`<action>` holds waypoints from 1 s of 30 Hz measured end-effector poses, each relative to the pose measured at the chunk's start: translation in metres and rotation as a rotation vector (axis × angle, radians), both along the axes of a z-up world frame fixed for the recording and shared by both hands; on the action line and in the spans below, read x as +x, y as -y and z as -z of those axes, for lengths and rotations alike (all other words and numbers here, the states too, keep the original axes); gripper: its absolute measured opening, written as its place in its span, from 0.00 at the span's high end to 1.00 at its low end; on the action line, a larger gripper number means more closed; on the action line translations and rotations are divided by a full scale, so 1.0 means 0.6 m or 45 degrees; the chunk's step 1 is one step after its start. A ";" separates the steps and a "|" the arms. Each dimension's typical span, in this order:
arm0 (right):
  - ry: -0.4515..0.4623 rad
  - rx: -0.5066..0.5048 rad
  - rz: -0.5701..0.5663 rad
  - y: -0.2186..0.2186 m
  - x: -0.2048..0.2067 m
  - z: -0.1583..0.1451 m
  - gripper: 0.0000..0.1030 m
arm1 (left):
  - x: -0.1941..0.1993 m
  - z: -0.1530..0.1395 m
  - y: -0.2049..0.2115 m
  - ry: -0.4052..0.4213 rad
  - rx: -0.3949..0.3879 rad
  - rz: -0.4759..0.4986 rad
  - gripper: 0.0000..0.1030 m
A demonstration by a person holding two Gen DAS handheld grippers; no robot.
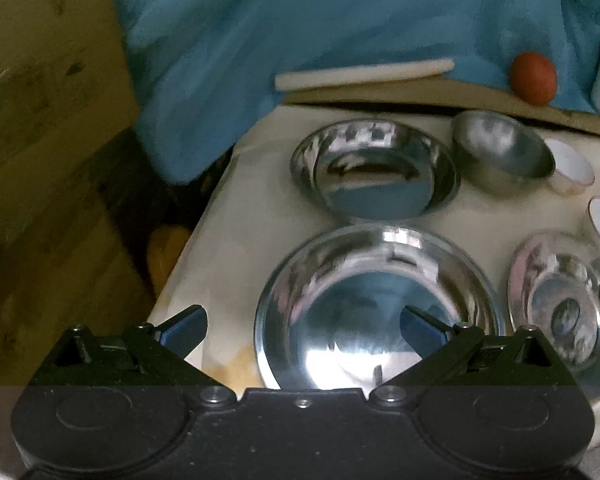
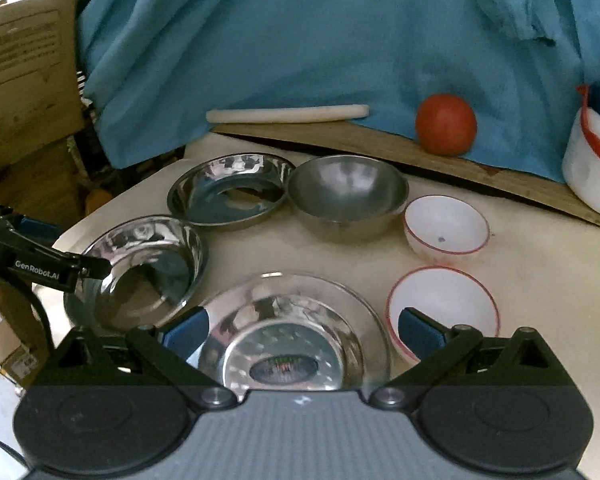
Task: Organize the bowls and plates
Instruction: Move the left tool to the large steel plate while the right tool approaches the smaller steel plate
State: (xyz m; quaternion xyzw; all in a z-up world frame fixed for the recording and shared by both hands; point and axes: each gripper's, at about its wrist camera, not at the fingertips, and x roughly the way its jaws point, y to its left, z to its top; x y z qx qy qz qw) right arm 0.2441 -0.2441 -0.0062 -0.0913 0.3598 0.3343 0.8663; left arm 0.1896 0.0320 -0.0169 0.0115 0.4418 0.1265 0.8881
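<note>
Your left claw (image 1: 304, 330) is released, fingers spread over the near steel dish (image 1: 376, 308), with a second steel dish (image 1: 374, 170) just beyond it on the counter (image 1: 236, 216). Your right claw (image 2: 302, 332) is released too, above the flat steel plate (image 2: 296, 328); a white bowl (image 2: 444, 308) sits at its right finger

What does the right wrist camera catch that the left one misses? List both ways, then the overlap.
Only the right wrist view: the left gripper from the side, open over a steel dish, a cardboard box, and both white bowls in full.
Only the left wrist view: the wooden floor beside the table.
Both: the steel dishes, the dull metal bowl, the flat plate, the tomato, the blue cloth.
</note>
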 end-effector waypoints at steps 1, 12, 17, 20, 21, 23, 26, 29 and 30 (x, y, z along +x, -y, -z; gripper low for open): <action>-0.001 -0.001 0.003 -0.006 0.003 0.000 0.00 | 0.011 -0.002 -0.004 0.010 -0.003 0.015 0.01; -0.054 0.020 0.075 -0.076 0.064 0.012 0.00 | 0.131 0.012 -0.028 -0.007 0.032 0.060 0.01; -0.184 0.071 0.103 -0.098 0.095 0.027 0.00 | 0.183 0.022 -0.046 -0.023 -0.030 0.023 0.01; -0.246 0.104 0.125 -0.107 0.112 0.034 0.00 | 0.207 0.028 -0.049 -0.044 -0.022 0.008 0.01; -0.248 0.108 0.131 -0.109 0.115 0.035 0.00 | 0.213 0.030 -0.050 -0.052 -0.012 0.003 0.01; -0.249 0.115 0.141 -0.115 0.120 0.038 0.01 | 0.225 0.034 -0.053 -0.077 0.008 -0.008 0.01; -0.239 0.138 0.151 -0.121 0.127 0.043 0.04 | 0.242 0.041 -0.058 -0.115 0.019 -0.015 0.01; -0.254 0.154 0.157 -0.131 0.134 0.048 0.06 | 0.250 0.044 -0.062 -0.123 0.014 -0.016 0.01; -0.259 0.157 0.157 -0.134 0.136 0.050 0.07 | 0.252 0.044 -0.064 -0.124 0.011 -0.016 0.01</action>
